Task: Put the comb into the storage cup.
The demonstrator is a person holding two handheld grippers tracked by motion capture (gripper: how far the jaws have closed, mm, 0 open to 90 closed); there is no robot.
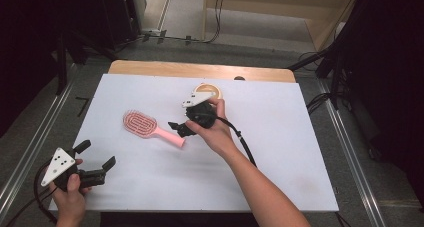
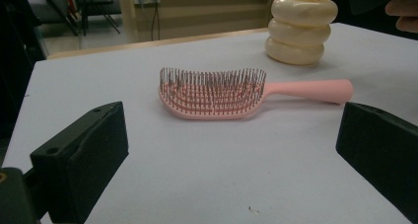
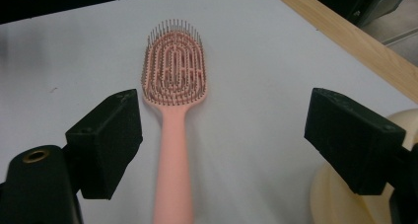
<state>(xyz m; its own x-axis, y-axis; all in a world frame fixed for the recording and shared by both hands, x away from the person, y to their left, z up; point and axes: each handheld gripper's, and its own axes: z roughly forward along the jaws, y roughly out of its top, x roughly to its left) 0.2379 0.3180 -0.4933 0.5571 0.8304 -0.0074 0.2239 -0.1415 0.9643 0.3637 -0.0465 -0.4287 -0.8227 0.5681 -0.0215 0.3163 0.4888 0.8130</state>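
A pink hairbrush [image 1: 140, 122] lies bristles up on the white table sheet [image 1: 290, 152], its handle pointing right and toward the person. My right gripper [image 1: 178, 129] hovers at the handle's end. In the right gripper view its black jaws stand wide apart on either side of the pink hairbrush [image 3: 172, 76], with no pad touching the handle. My left gripper [image 1: 98, 153] rests open near the front left corner. The left gripper view shows the pink hairbrush [image 2: 212, 93] a short way ahead of the left gripper [image 2: 234, 135], with nothing between the jaws.
A cream ringed pot [image 1: 209, 91] stands just behind the right hand, and this cream pot [image 2: 300, 31] rises beyond the brush handle. The cream pot [image 3: 340, 199] sits close under the right jaw. A wooden table edge [image 1: 200, 69] runs along the far side.
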